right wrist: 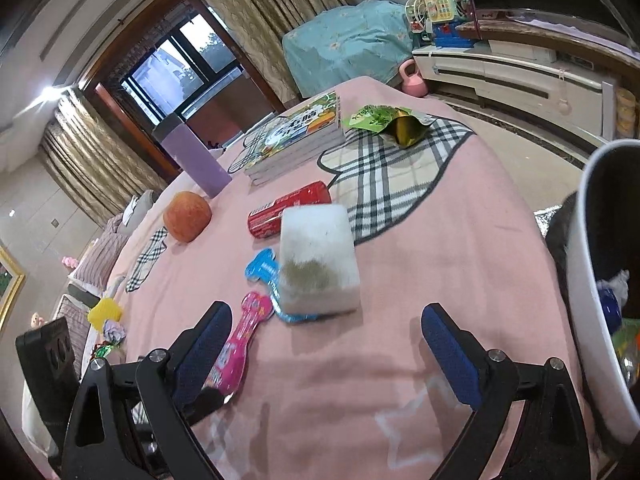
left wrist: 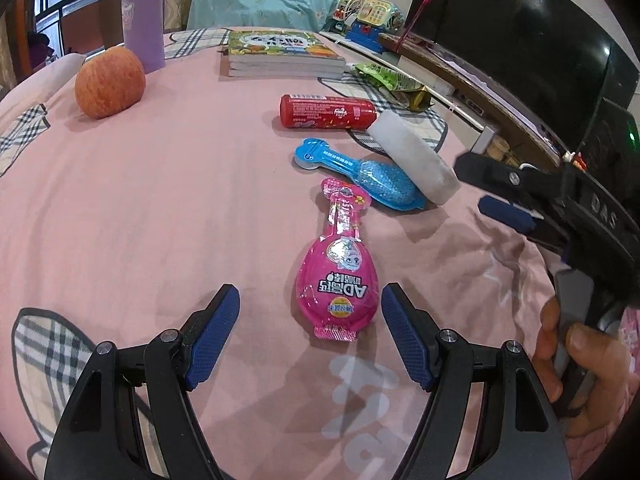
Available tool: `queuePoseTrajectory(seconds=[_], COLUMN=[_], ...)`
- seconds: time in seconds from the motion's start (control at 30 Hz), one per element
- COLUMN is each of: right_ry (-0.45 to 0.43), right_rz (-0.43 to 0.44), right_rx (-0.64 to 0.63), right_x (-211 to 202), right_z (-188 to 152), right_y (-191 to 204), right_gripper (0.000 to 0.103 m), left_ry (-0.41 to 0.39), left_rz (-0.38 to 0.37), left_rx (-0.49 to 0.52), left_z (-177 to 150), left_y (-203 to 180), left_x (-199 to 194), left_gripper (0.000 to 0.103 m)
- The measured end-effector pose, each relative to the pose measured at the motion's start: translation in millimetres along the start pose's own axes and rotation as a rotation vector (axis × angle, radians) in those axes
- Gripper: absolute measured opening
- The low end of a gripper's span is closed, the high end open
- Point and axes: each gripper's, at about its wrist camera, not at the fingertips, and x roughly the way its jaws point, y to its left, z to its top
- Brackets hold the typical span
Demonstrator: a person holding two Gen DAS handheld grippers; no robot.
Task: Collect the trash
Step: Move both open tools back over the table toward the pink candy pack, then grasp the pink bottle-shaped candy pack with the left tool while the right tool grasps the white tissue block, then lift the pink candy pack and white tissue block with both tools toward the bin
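Jaws of our left gripper (left wrist: 310,322) stood wide and empty, the pink wrapper (left wrist: 338,268) lengthwise between them; right gripper (right wrist: 326,344) also open, empty

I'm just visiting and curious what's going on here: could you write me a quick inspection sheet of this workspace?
Surface: pink cloth with plaid patches.
Job's things: pink wrapper, blue wrapper, red tube, dirty white sponge partly on the blue wrapper, green snack bag; white bin at the right already holds rubbish.
Clutter: apple, purple cup, stack of books.
Grippers: left gripper open, the pink wrapper's end between its fingers; right gripper open, empty, facing the sponge.
Cables: nothing seen.
Surroundings: television, toys, curtained window, covered furniture.
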Motion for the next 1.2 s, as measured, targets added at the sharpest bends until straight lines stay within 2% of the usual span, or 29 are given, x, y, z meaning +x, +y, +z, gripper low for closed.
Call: queuePoseTrajectory(seconds=[0.1, 0.33, 0.37, 0.4, 0.47, 0.5, 0.53, 0.73, 1.2], right_ry=[0.014, 0.033, 0.035, 0.042, 0.047, 0.048, 0.047, 0.033, -0.038], right_rz=[0.003, -0.017, -0.015, -0.010, -0.001, 0.003, -0.002, -0.017, -0.061], right_rx=[0.001, -0.010, -0.012, -0.014, -0.025, -0.034, -0.044, -0.042, -0.021], right_x=[11.5, 28.4, 28.8, 30.0, 30.1, 29.0, 27.6, 14.4, -54.5], right_z=[6.7, 9.0, 9.3, 9.3, 8.7, 7.8, 6.9, -1.5, -33.6], right_y=[-1.4, -1.6, -1.3, -1.2, 0.1, 1.3, 3.5, 3.6, -8.6], right_gripper=[0.093, 0.074, 0.065, 0.062, 0.053, 0.049, 0.049, 0.048, 0.048], left_ry=[-0.003, -0.012, -0.013, -0.015, -0.018, -0.018, -0.018, -0.018, -0.057], left_rz=[0.008, 0.026, 0.029, 0.034, 0.038, 0.037, 0.035, 0.011, -0.053], left_rx=[0.012, 0.051, 0.060, 0.070, 0.091, 0.096, 0.099, 0.095, 0.132], left_z=[0.4, 3.1, 2.7, 2.3, 2.0, 1.9, 2.1, -1.1, -10.5], left_y=[-2.5, -12.0, -14.2, -16.3, -20.0, -21.0, -21.5, -22.8, -53.2], left_x=[3.6, 9.8, 10.7, 11.1, 11.2, 11.0, 10.6, 5.0, -21.1], left_gripper=[0.075, 0.073, 0.069, 0.067, 0.053, 0.050, 0.046, 0.046, 0.046])
